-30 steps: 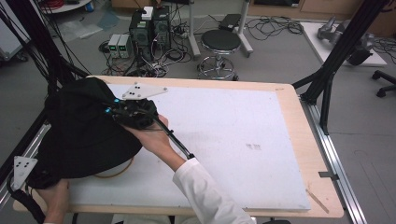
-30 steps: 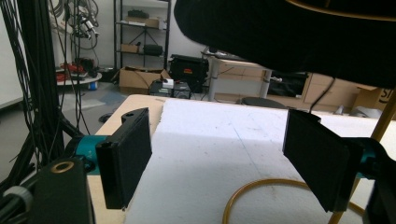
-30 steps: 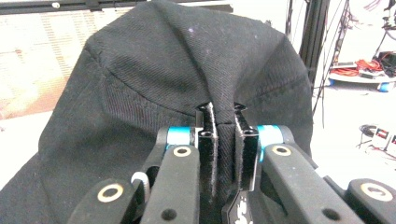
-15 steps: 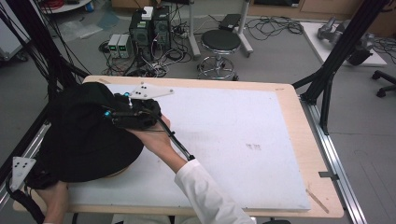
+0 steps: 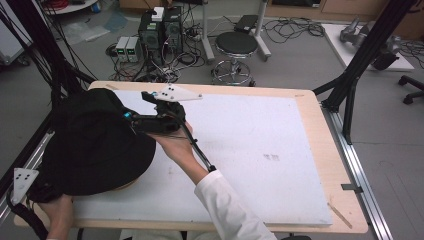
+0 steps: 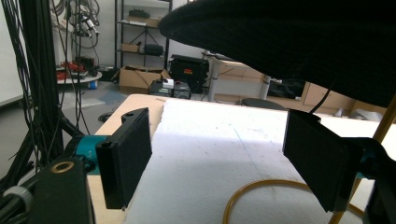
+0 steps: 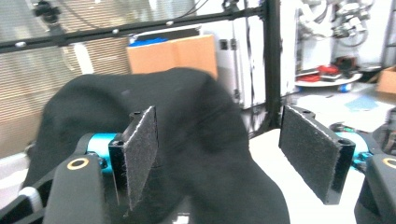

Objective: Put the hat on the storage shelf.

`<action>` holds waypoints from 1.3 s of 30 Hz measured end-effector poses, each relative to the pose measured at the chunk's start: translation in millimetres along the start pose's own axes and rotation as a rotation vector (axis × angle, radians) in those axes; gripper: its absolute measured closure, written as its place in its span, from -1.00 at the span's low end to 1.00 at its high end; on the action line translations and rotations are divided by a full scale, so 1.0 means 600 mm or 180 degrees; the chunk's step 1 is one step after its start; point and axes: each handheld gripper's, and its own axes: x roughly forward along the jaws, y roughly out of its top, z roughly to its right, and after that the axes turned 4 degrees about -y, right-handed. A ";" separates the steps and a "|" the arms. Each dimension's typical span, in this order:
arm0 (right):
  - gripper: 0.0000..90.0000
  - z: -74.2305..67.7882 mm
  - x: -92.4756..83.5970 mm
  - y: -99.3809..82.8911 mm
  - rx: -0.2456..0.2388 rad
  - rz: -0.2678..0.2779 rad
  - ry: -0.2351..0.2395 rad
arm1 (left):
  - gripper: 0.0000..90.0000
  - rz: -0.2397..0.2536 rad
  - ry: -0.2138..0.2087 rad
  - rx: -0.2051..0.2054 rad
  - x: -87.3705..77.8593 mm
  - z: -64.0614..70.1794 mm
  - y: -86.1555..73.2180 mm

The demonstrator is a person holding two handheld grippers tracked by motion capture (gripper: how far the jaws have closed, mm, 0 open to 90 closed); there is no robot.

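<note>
- Black cloth: lay heaped over a yellow hoop at the left end of the white table mat, one fold draped overhead in the left gripper view.
- Right gripper: a second earlier it was clenched in the cloth; its jaws had just been opening, and now stood apart with nothing between the pads, the cloth bunched just beyond them. I judged the fold released and laid.
- Left gripper: jaws wide, grasping nothing, at the near left corner under the cloth's edge.
- Writing: faint grey marks on the mat, too small to read; no brand legible.
</note>
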 end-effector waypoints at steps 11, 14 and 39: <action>-0.65 0.035 -0.053 0.006 -0.0135 0.0120 -0.0466 | -0.47 -0.0008 0.0005 0.0011 -0.001 0.001 0.000; -0.73 0.051 -0.075 0.008 -0.0159 0.0105 -0.0562 | -0.47 -0.0001 0.0001 0.0009 0.000 0.002 0.000; -0.73 0.128 -0.243 -0.018 -0.0136 -0.0008 -0.1220 | -0.47 -0.0008 0.0019 0.0004 -0.006 0.004 0.001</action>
